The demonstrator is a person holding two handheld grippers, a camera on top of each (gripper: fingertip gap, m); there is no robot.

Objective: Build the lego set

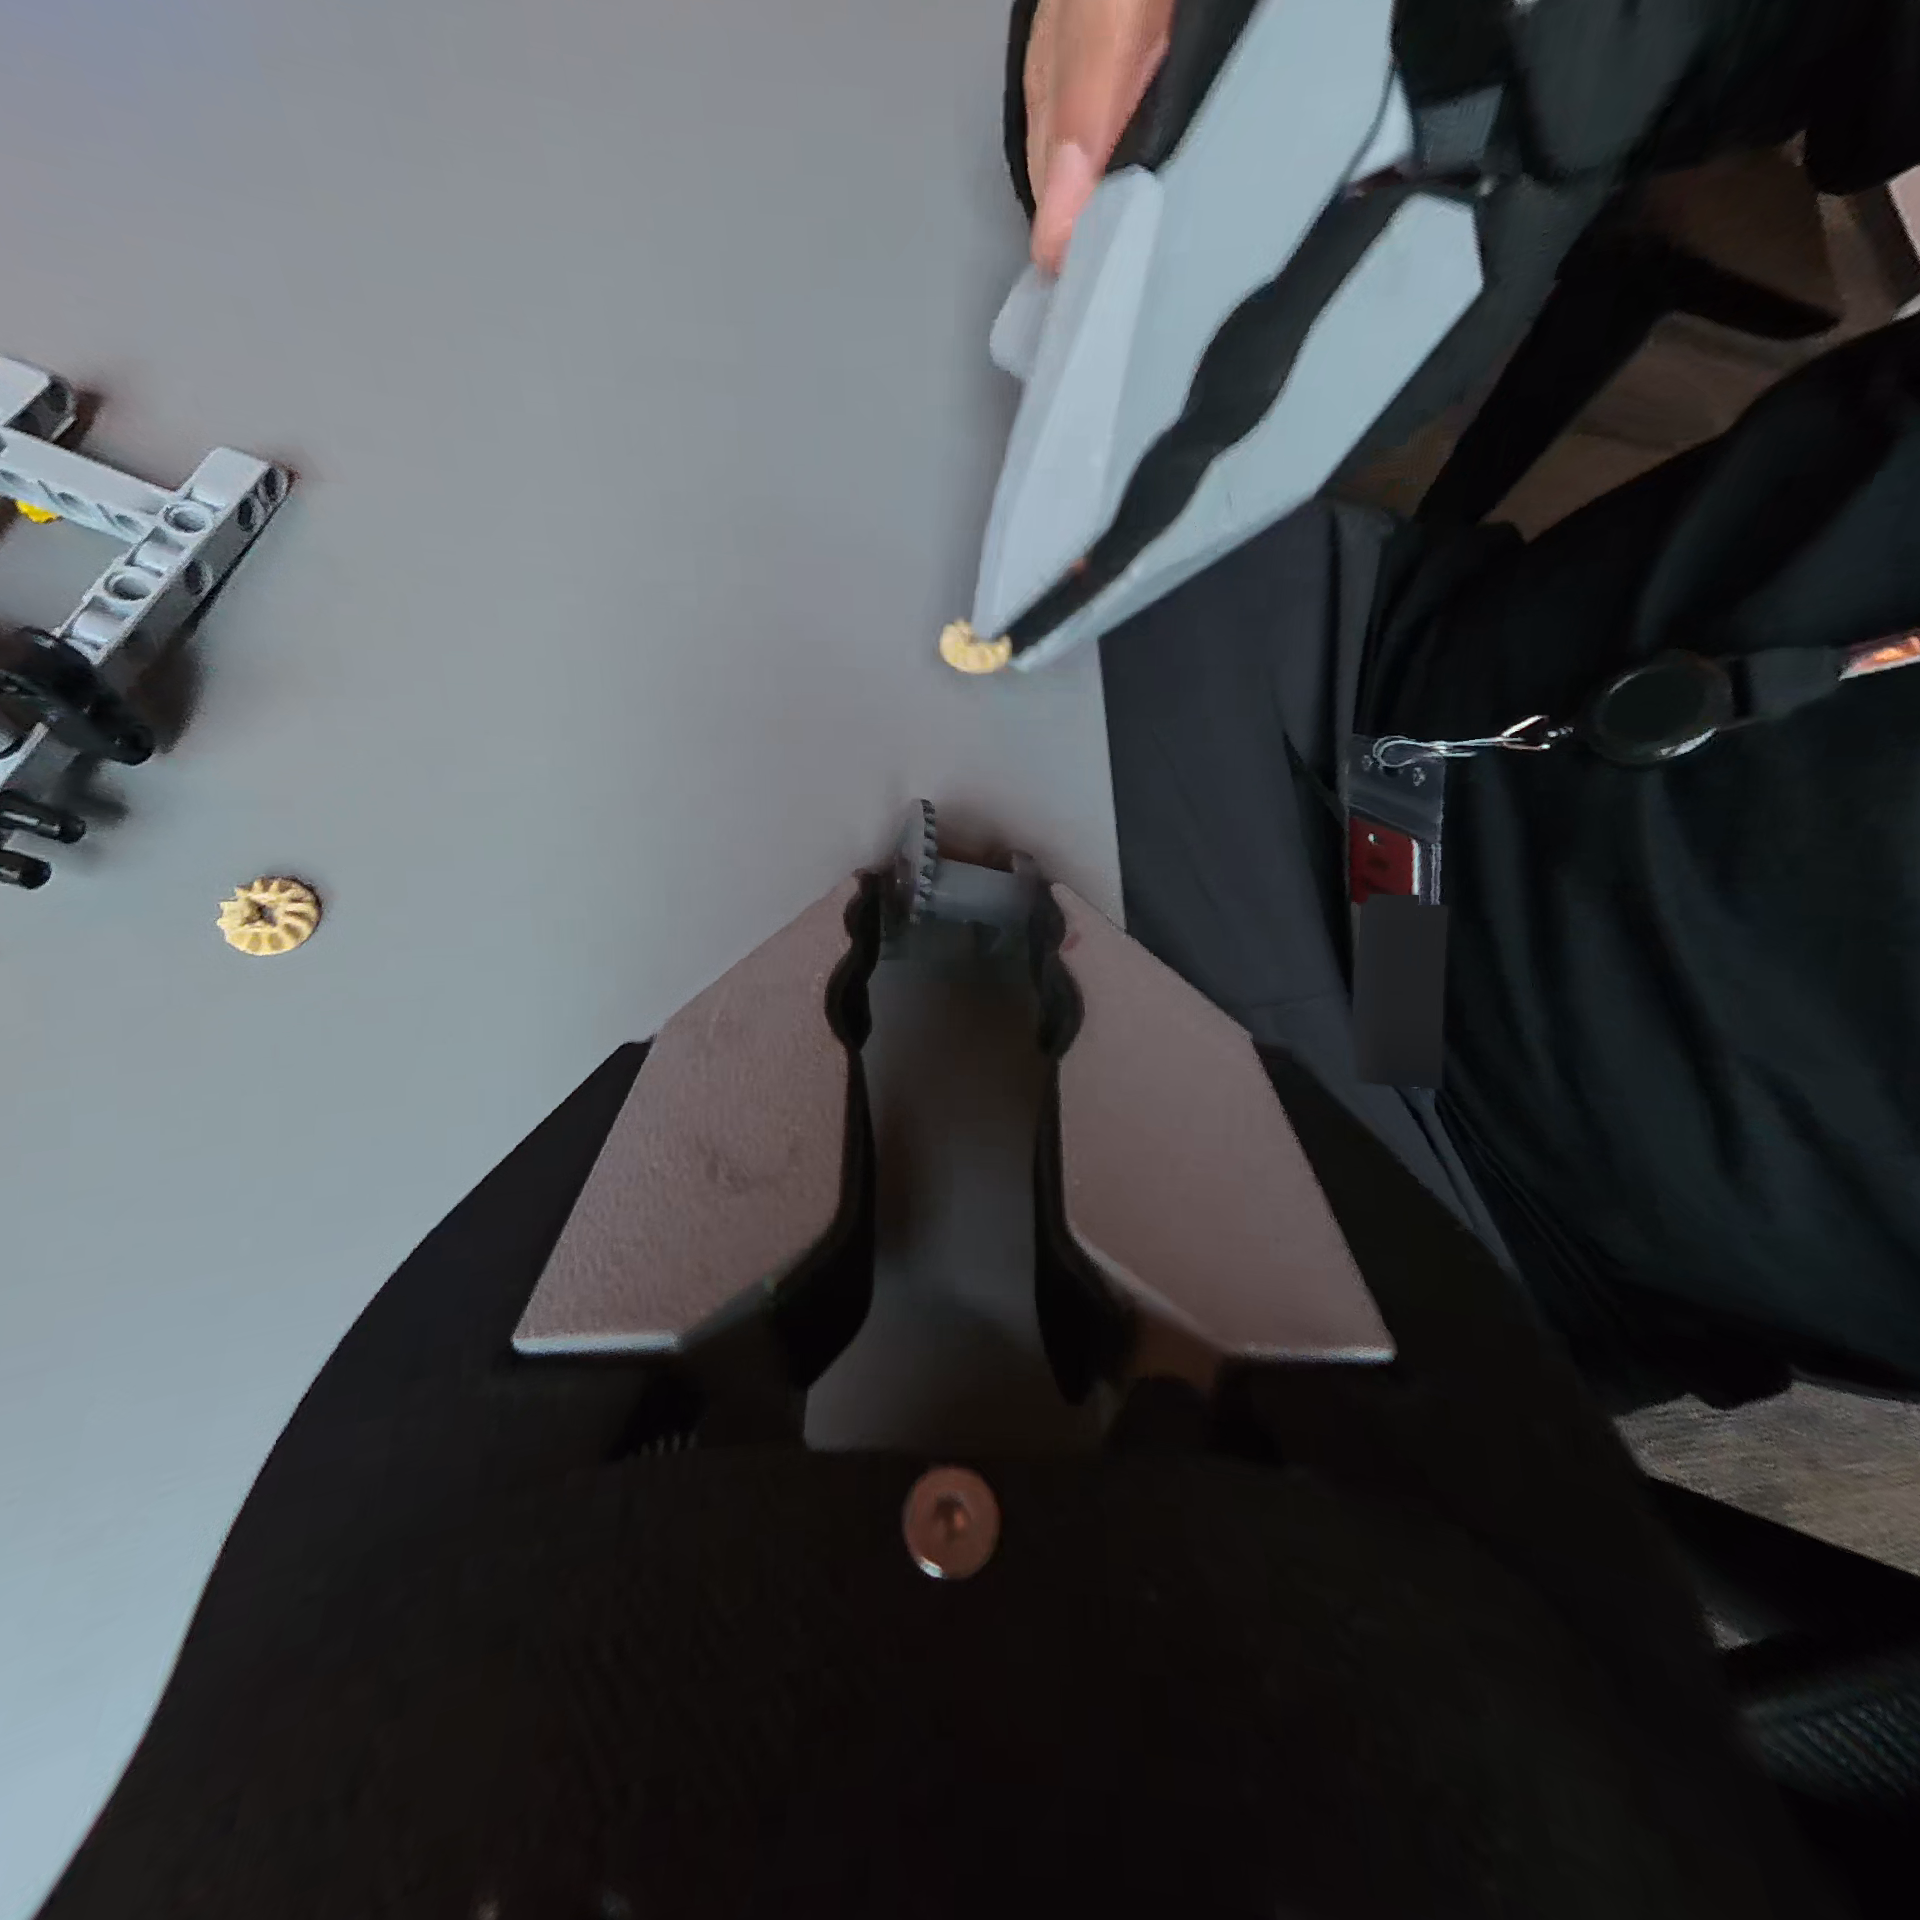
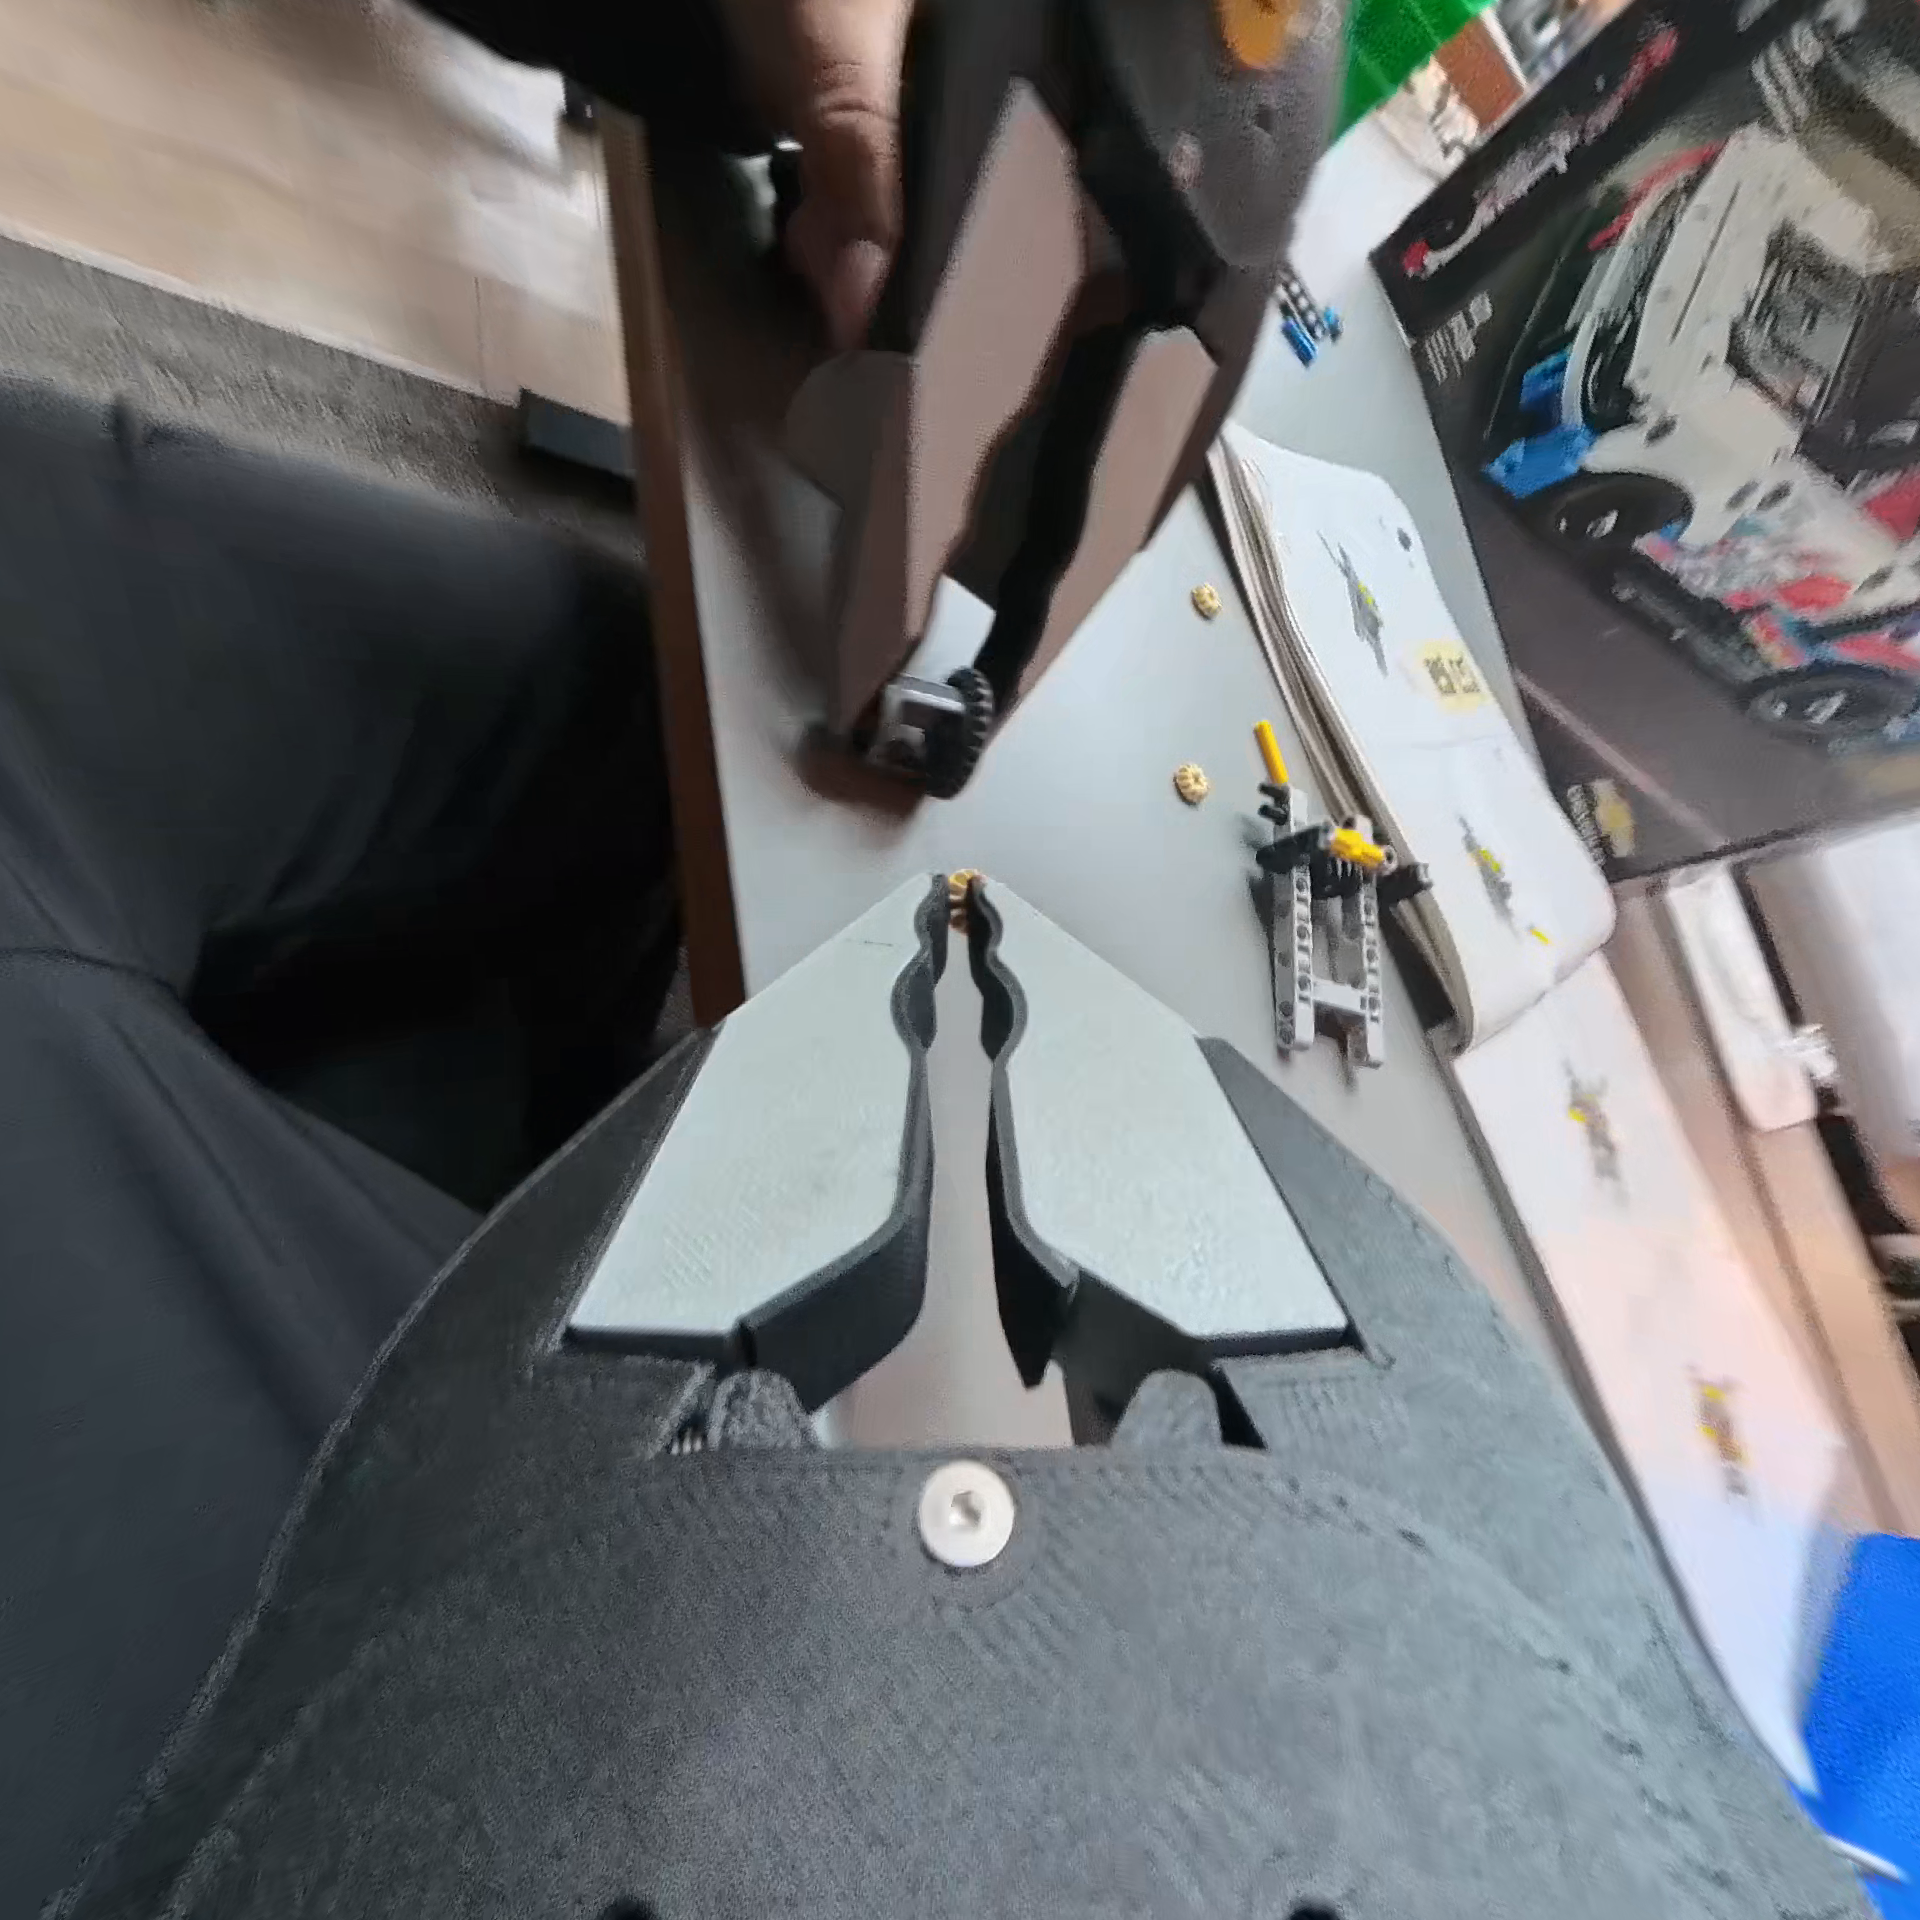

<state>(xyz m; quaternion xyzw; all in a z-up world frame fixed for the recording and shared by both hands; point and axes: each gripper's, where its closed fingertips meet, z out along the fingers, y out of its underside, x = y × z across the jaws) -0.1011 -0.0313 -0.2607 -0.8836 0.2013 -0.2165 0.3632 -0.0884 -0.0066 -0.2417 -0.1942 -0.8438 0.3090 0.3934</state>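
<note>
My left gripper [image 1: 961, 894] is shut on a dark grey gear housing with a black toothed gear [image 1: 956, 883], held low over the grey table near its front edge; the same piece shows in the right wrist view [image 2: 925, 727]. My right gripper [image 2: 966, 894] is shut on a small tan bevel gear [image 2: 966, 891], which also shows at its tips in the left wrist view [image 1: 975, 646], a short way from the housing. A partly built grey and black frame with yellow parts [image 2: 1330, 935] lies farther back, and shows in the left wrist view [image 1: 135, 561].
Loose tan gears lie on the table [image 1: 268, 914] [image 2: 1193, 781] [image 2: 1205, 597]. An open instruction booklet [image 2: 1403, 665] and the set's box [image 2: 1683, 395] lie beyond the frame. The table's front edge [image 2: 675, 727] is close, with the person's dark clothes and a hanging badge [image 1: 1397, 894] beside it. Across from one pair of fingers to the other is roughly 4 centimeters.
</note>
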